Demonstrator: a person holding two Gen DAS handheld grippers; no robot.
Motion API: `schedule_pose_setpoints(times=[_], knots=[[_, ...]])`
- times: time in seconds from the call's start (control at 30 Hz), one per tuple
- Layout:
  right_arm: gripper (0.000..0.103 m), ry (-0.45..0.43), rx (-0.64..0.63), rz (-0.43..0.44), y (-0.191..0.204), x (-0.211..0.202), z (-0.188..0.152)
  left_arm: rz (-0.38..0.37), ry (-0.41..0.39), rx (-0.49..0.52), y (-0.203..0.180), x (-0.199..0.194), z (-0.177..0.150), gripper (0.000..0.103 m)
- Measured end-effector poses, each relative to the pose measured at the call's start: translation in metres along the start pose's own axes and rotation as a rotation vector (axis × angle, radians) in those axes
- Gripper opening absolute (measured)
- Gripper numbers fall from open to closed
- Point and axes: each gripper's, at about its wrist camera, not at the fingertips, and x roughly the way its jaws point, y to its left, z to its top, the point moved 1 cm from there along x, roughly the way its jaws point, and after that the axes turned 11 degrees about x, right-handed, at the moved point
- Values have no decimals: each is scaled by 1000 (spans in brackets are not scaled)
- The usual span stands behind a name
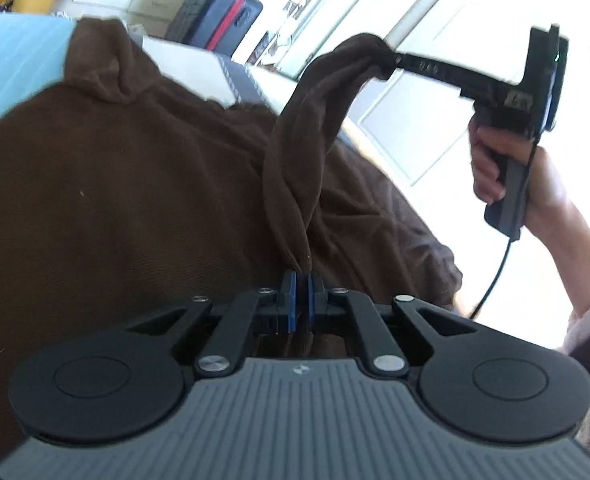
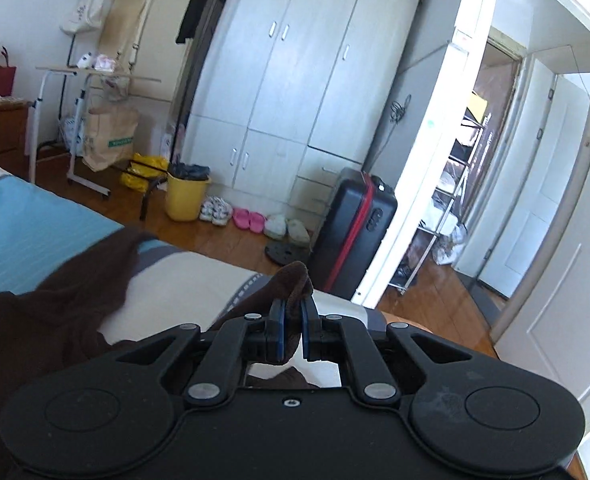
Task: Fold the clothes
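Brown garment (image 1: 127, 184) spread over bed (image 1: 7, 60), one strip lifted and twisted between both tools. Left gripper (image 1: 302, 280) clamped on its near end, right gripper (image 2: 291, 312) pinching far end (raised, likely to straighten before folding).

- Brown garment (image 1: 127, 184): soft knit cloth, matt, finely ribbed.
- Left gripper (image 1: 302, 280): matt black plastic, blue pads, shiny metal pins, ribbed grey housing.
- Bedsheet (image 2: 27, 236): smooth striped blue cloth.
- Floor (image 2: 223, 236): glossy wood.
- Suitcase (image 2: 353, 232): hard glossy plastic.
- Wardrobe (image 2: 295, 80): matt white panels.
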Motion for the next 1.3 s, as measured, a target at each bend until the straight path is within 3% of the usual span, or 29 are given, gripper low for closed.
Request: schedule_pose_setpoints(times=[0.1, 0.23, 0.3, 0.37, 0.4, 0.43, 0.5, 0.63, 0.77, 0.9, 1.03, 1.17, 1.3], knots=[[10, -32, 10, 30, 5, -12, 6, 11, -44, 19, -16, -30, 1, 4], [10, -78, 106, 140, 12, -25, 26, 51, -105, 27, -29, -70, -13, 4], [10, -99, 164, 231, 20, -29, 37, 74, -129, -45, -23, -85, -26, 4], [15, -96, 220, 331, 30, -27, 42, 97, -144, -181, -5, -95, -40, 5], [21, -62, 244, 355, 35, -21, 41, 108, -140, -245, 5, -97, -47, 5], [37, -26, 265, 372, 40, -16, 39, 120, -112, -302, 16, -93, -53, 5], [40, 65, 282, 345, 48, -7, 27, 147, -61, -401, 35, -86, -63, 5], [41, 277, 319, 393, 47, -8, -8, 140, -72, -404, 34, -86, -61, 6], [57, 470, 349, 509, 46, -26, -32, 128, -92, -406, 32, -91, -59, 9], [59, 636, 410, 643, 50, -41, -53, 115, -110, -427, 30, -99, -60, 9], [59, 730, 366, 697, 52, -61, -73, 109, -125, -398, 20, -111, -57, 29], [59, 790, 220, 677, 55, -75, -93, 93, -34, -311, -5, -112, -57, 50], [59, 878, 238, 718, 42, -74, -117, 57, 77, -230, -32, -107, -71, 50]])
